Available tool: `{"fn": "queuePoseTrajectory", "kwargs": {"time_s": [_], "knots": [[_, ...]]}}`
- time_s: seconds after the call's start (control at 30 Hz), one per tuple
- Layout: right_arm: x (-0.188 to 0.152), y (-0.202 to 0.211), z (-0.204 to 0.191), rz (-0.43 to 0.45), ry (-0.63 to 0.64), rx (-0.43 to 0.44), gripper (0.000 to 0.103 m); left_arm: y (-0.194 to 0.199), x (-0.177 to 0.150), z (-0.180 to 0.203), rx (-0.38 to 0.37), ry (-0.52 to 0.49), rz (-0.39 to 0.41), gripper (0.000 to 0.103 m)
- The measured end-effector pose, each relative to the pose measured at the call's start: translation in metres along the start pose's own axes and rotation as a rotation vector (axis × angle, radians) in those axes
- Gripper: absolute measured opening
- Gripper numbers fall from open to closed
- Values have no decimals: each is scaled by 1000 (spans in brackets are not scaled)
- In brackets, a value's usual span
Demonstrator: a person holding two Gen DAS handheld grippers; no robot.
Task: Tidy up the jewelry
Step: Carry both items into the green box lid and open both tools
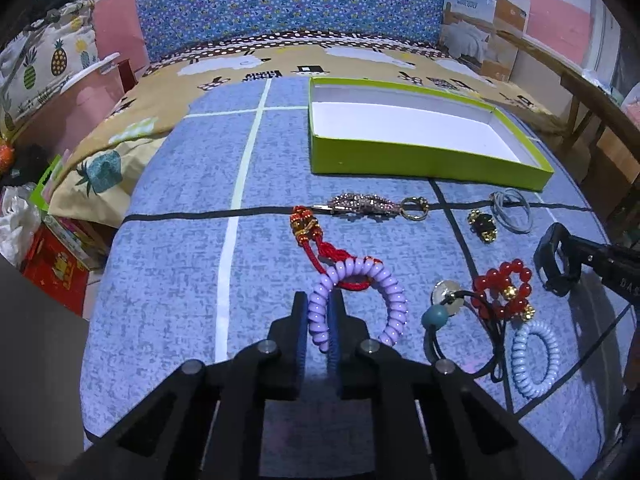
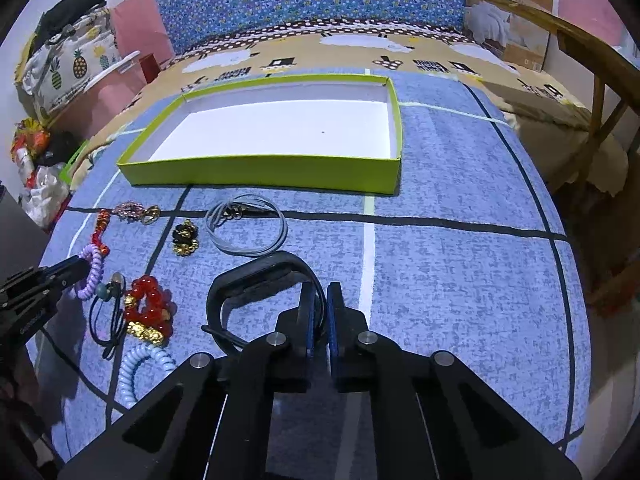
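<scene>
1. Left wrist view: the box (image 1: 420, 156) is the biggest thing in play, a shallow green tray with a bare white floor. It lies at about 1 o'clock from the left gripper (image 1: 319, 320), its long axis running across the view, its near wall facing both tools.
2. The blue cloth (image 1: 180, 260) between the jewelry and that wall is open room; a black line crosses it just before the box.
3. The right gripper (image 2: 319, 316) is pinched on the black band (image 2: 256, 276), whose loop hangs off at 10 o'clock. From it the box sits at 11 to 12 o'clock, its near wall broadside on. I judge this arm has the straighter run, but the band must clear the wall's top edge.
4. The left gripper's pads are pressed onto the purple coil (image 1: 360, 300), which fans out toward 1 o'clock.
5. A red cord (image 1: 320, 248) runs under or through the coil at 12 o'clock; I cannot tell which, so it may drag along.
6. Loose pieces stay on the cloth: red beads (image 1: 504, 288), pale coil (image 1: 534, 360), grey ties (image 2: 248, 228).
</scene>
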State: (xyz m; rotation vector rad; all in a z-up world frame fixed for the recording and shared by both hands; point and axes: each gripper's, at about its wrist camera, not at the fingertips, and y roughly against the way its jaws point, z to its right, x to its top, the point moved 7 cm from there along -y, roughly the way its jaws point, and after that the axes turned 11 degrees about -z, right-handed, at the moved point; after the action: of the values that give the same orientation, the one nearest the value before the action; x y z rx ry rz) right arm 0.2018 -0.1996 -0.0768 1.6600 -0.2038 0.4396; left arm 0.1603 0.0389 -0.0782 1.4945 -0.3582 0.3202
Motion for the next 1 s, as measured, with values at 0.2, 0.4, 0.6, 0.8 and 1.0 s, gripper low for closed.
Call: {"fn": "queuePoseTrajectory", "kwargs": {"time_s": [0.2, 0.4, 0.6, 0.8, 1.0], "knots": [[0, 16, -6, 44, 9, 17, 5, 14, -2, 6, -26, -10, 33, 10], [5, 32, -12, 82, 18, 23, 5, 30, 10, 13, -39, -23, 85, 10], [29, 40, -15, 120, 32, 20, 5, 36, 44, 25, -60, -48, 139, 10], [71, 31, -15, 147, 51, -1, 5, 26, 100, 40, -80, -80, 164, 10], [119, 5, -8, 142, 52, -8, 5, -6, 149, 50, -93, -95, 139, 10]]}}
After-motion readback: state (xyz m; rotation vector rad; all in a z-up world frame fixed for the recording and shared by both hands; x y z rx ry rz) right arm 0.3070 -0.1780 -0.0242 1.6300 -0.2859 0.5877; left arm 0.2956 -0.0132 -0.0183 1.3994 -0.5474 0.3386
